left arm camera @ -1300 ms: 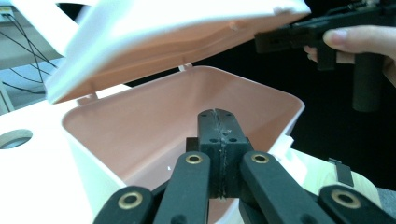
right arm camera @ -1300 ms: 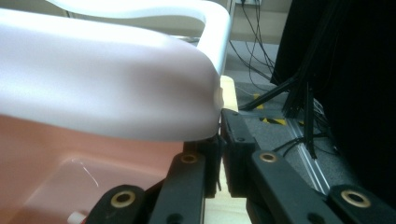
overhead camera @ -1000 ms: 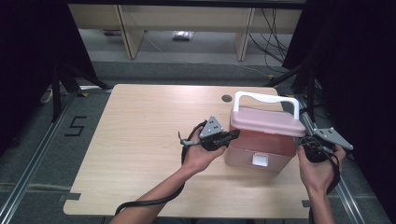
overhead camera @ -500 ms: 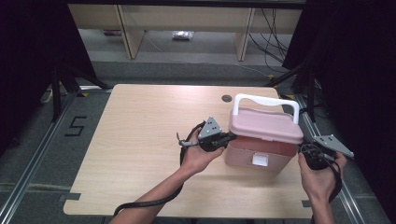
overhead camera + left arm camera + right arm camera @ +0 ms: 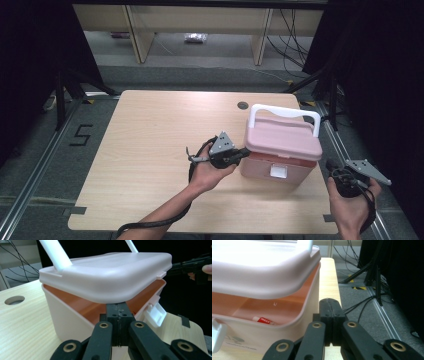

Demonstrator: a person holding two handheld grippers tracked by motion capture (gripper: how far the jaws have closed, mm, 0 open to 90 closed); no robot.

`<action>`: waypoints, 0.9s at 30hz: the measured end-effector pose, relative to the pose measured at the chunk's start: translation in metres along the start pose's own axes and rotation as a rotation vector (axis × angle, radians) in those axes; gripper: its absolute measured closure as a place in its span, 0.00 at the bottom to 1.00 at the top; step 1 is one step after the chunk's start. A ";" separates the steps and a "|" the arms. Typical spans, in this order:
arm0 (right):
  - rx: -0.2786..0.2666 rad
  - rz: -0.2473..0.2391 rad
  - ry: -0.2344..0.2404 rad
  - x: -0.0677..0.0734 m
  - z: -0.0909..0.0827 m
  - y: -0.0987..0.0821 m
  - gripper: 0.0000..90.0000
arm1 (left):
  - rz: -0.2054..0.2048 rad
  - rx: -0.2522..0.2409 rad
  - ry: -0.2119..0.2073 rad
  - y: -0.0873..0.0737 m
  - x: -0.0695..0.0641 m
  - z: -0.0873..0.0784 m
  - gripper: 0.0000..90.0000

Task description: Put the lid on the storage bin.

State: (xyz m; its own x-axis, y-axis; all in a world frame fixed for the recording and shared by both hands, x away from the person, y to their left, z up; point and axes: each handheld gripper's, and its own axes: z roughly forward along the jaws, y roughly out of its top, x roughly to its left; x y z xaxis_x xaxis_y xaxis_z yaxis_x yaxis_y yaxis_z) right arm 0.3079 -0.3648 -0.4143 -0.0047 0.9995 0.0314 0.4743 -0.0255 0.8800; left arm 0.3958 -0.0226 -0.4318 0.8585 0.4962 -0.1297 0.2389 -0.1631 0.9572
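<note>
Tool tips pressed together, the left tool (image 5: pixel 239 154) sat wedged under the lid (image 5: pixel 282 138) of a pink box (image 5: pixel 278 167), at its left end, and propped that lid up a little. Nothing was pinched between its jaws. The box stood on the right part of the bench (image 5: pixel 155 135), near the front edge, with a white carrying handle (image 5: pixel 285 113) raised over it and a white latch (image 5: pixel 278 171) hanging loose on its front wall.

From the left tool's view, the lid (image 5: pixel 107 275) rested on the very tips, and the orange inside (image 5: pixel 82 306) of the box showed through the gap. To my eye that was a thin hold: a small slide of the hand could have let the lid drop shut again, or a push sideways could have shoved the light box toward the bench's right edge.

Off the box's right end, the right tool (image 5: pixel 334 167) was held low, jaws closed on nothing, clear of the lid. Had it come in too low, it might have knocked the wall instead of catching the rim.

From the right tool's view, a small tube (image 5: pixel 264 320) with a red label lay inside the box; its white lettering was too small to read. Faint grey print on the outer wall (image 5: pixel 235 341) was also unreadable. A figure 5 (image 5: pixel 81 135) was marked in dark tape on the floor left of the bench.
</note>
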 end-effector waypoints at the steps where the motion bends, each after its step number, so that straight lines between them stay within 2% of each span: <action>1: -0.015 -0.023 0.008 -0.002 0.001 -0.001 1.00 | -0.002 0.004 0.002 -0.001 0.000 -0.001 1.00; 6: -0.021 -0.021 0.004 -0.004 -0.002 -0.003 1.00 | 0.001 0.012 -0.001 -0.005 -0.001 -0.008 1.00; 8: -0.014 -0.022 -0.002 -0.004 -0.002 -0.003 1.00 | 0.013 0.024 -0.006 -0.006 0.000 -0.010 1.00; 12: -0.024 -0.012 -0.002 -0.004 -0.001 -0.004 1.00 | 0.004 0.022 -0.004 -0.008 0.001 -0.015 1.00; 14: -0.021 0.004 0.024 -0.003 -0.001 -0.004 1.00 | 0.005 0.014 -0.005 -0.007 0.000 -0.019 1.00; 15: -0.046 -0.014 -0.004 -0.004 0.000 -0.005 1.00 | 0.011 0.012 -0.005 -0.006 0.001 -0.021 1.00; 16: -0.017 -0.011 -0.005 -0.004 -0.001 -0.004 1.00 | 0.010 0.012 -0.001 -0.005 0.000 -0.023 1.00; 17: -0.020 -0.007 0.006 -0.005 -0.001 -0.005 1.00 | 0.014 0.007 -0.001 -0.005 0.001 -0.025 1.00; 19: -0.019 0.013 -0.005 -0.004 0.000 -0.006 1.00 | 0.013 0.008 0.008 -0.006 0.004 -0.028 1.00; 20: -0.022 -0.004 0.003 -0.005 0.001 -0.006 1.00 | 0.008 0.006 0.009 -0.007 0.005 -0.029 1.00; 22: -0.013 -0.005 -0.001 -0.006 0.002 -0.007 1.00 | 0.005 0.012 0.023 -0.009 0.007 -0.033 1.00; 23: -0.002 0.009 0.015 -0.005 0.001 -0.007 1.00 | 0.005 0.011 0.028 -0.011 0.009 -0.036 1.00; 25: -0.007 0.009 -0.004 -0.005 0.003 -0.009 1.00 | 0.006 0.008 0.038 -0.013 0.012 -0.042 1.00; 27: -0.001 0.002 0.001 -0.007 0.004 -0.011 1.00 | 0.003 0.007 0.052 -0.016 0.016 -0.047 1.00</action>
State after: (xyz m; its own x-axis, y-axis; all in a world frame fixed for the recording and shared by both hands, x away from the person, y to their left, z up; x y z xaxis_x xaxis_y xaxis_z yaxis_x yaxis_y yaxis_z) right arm 0.3063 -0.3715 -0.4262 -0.0049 0.9994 0.0341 0.4735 -0.0277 0.8804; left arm 0.3840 0.0281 -0.4364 0.8344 0.5394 -0.1131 0.2397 -0.1704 0.9558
